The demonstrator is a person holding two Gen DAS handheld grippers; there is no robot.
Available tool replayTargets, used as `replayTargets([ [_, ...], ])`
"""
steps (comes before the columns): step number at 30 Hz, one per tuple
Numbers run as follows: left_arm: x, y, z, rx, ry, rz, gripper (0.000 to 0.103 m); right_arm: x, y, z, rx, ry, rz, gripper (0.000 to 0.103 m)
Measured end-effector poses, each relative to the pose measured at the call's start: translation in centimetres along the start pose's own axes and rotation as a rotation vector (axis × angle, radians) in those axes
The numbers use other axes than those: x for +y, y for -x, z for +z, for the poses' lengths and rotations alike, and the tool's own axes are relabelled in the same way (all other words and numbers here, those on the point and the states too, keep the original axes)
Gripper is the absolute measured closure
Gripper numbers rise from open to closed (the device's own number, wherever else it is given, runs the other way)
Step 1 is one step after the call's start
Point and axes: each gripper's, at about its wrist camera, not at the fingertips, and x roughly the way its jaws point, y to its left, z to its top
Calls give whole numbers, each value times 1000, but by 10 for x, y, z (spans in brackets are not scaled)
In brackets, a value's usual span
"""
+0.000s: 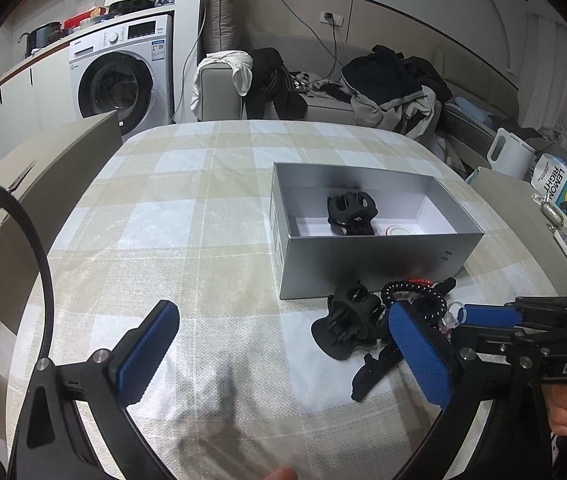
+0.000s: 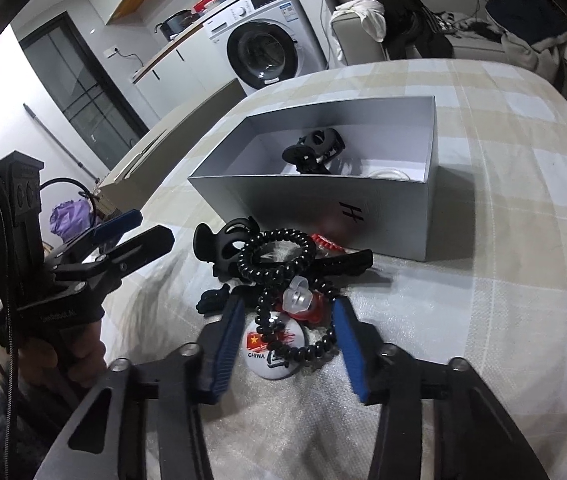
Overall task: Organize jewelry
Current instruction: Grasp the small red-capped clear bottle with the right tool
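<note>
Jaws of the right gripper (image 2: 289,344) straddle a round China badge (image 2: 273,350) and a black coil hair tie (image 2: 275,258) without pressing them; the left gripper (image 1: 279,356) is spread wide, empty. Only the right wrist view shows the badge, near the bench's front edge, before the grey box (image 2: 323,204) holding a black claw clip (image 2: 315,150).

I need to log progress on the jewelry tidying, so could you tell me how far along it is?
Done: one black hair claw lies in the grey box, with a pale ring beside it. In hand: the right tongs straddle the black spiral hair tie and round badge, pads not yet pressing. Left: another claw clip and the remaining pile. The left tongs are open and empty.
</note>
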Motion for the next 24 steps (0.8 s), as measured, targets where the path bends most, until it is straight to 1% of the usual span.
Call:
replayTargets([
  [2, 0, -1, 0, 6, -2, -2, 1, 0, -1, 0, 7, 1, 8, 70],
  [4, -1, -2, 0, 9, -4, -2, 1, 0, 1, -1, 3, 2, 10, 74],
  [9, -1, -2, -1, 18, -6, -4, 1, 0, -2, 2, 7, 9, 9, 77],
  [12, -2, -4, 1, 27, -7, -4, 1, 1, -5, 4, 13, 18, 1, 78],
  [16, -3, -4, 1, 29, -7, -6, 1, -3, -4, 4, 15, 1, 14, 79],
  [20, -4, -9, 3, 40, -5, -7, 1, -3, -4, 2, 21, 9, -1, 82],
  [24, -4, -8, 5, 23, 6, 1, 1, -2, -7, 4, 19, 21, -11, 82],
])
